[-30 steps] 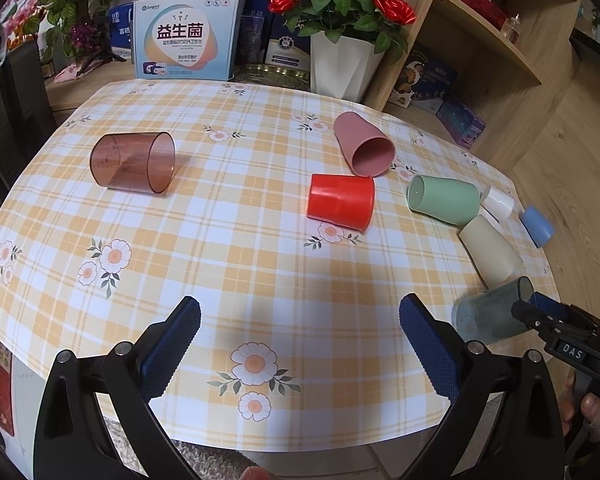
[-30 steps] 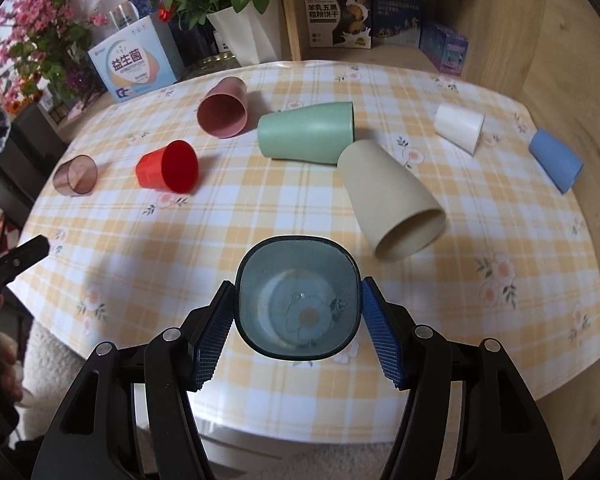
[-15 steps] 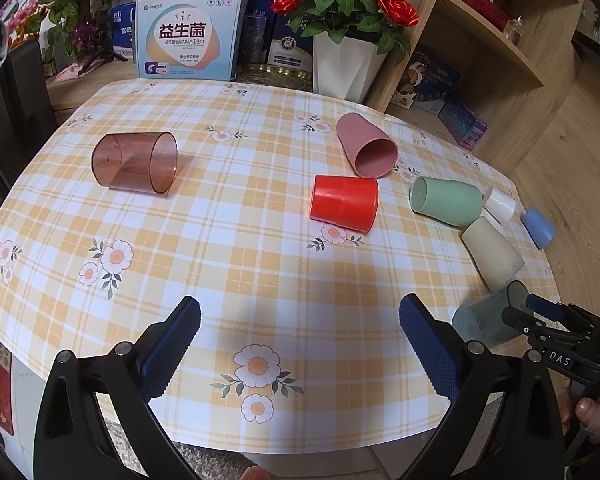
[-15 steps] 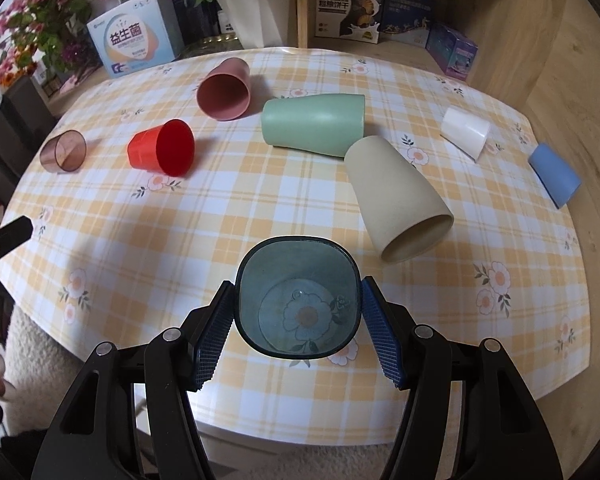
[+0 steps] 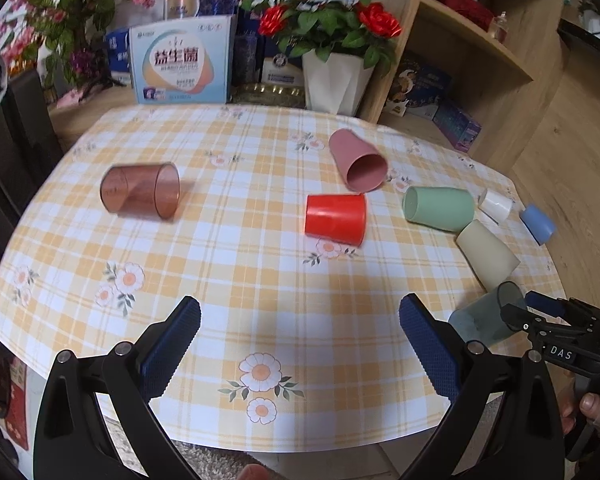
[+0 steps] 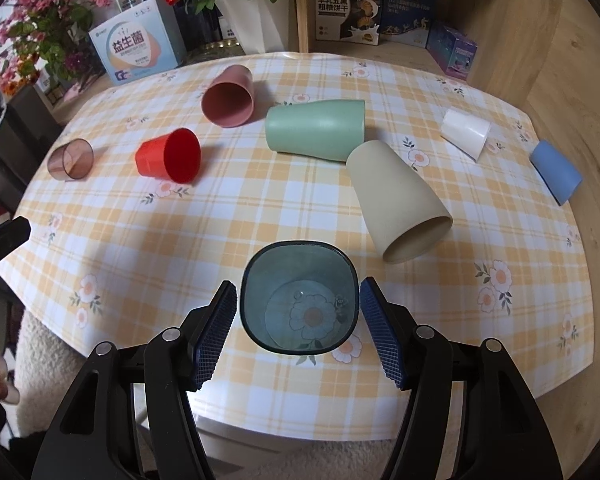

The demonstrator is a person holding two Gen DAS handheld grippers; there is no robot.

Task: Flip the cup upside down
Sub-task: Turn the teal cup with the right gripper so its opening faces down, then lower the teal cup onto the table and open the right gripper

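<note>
A translucent dark teal cup (image 6: 299, 300) with a squarish mouth sits between the fingers of my right gripper (image 6: 298, 330), mouth toward the camera and tilted, lifted off the checked tablecloth. The pads close on its two sides. It also shows in the left wrist view (image 5: 486, 314), held at the table's right edge by the right gripper (image 5: 540, 316). My left gripper (image 5: 300, 344) is open and empty over the near edge of the table (image 5: 240, 280).
Several cups lie on their sides: brown translucent (image 5: 140, 192), red (image 5: 335, 219), pink (image 5: 358, 162), green (image 5: 438, 208), beige (image 5: 487, 255), white (image 5: 496, 205), blue (image 5: 538, 224). Behind the table stand a flower pot (image 5: 336, 80), boxes (image 5: 182, 66) and a wooden shelf (image 5: 480, 40).
The right gripper has risen and pulled back a little with the teal cup, so the table looks farther in its view. The left gripper has barely moved.
</note>
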